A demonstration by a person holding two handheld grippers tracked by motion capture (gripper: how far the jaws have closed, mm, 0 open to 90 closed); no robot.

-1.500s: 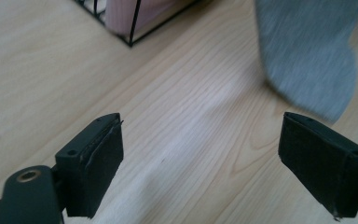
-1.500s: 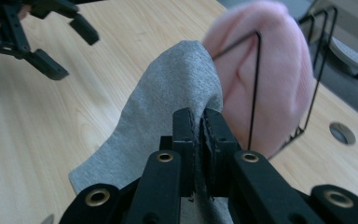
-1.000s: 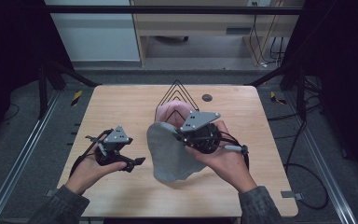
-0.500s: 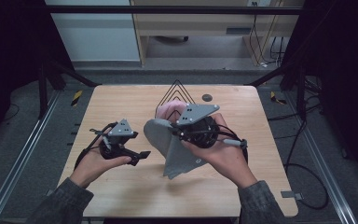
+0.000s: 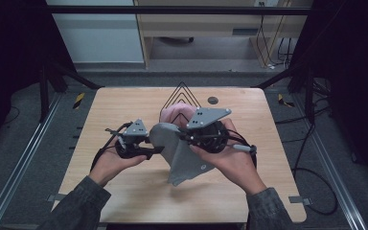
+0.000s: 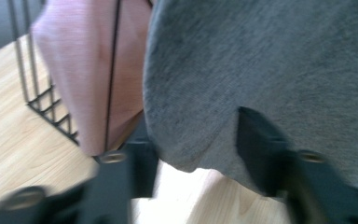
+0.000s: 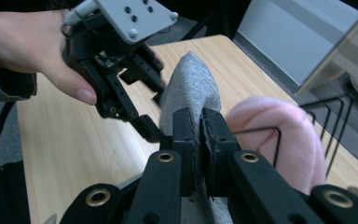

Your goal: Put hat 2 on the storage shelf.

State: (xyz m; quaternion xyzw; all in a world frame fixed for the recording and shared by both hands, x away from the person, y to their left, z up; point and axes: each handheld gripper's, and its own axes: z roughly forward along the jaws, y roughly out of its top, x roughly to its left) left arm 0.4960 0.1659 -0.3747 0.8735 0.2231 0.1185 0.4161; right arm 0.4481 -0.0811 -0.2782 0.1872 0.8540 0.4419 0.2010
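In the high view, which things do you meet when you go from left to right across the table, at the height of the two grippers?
Left gripper → grey cloth → right gripper → the hand holding it.

The wire rack point(image 5: 182, 93) is standing at the table's point(image 5: 124, 105) far middle. The pink cloth point(image 5: 177, 114) is hanging on the rack; the grey cloth point(image 5: 182, 153) is hanging just before it, nearer the person.

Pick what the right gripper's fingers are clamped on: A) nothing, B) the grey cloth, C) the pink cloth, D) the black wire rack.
B: in the right gripper view, the right gripper has its fingers pressed together on a fold of the grey cloth.
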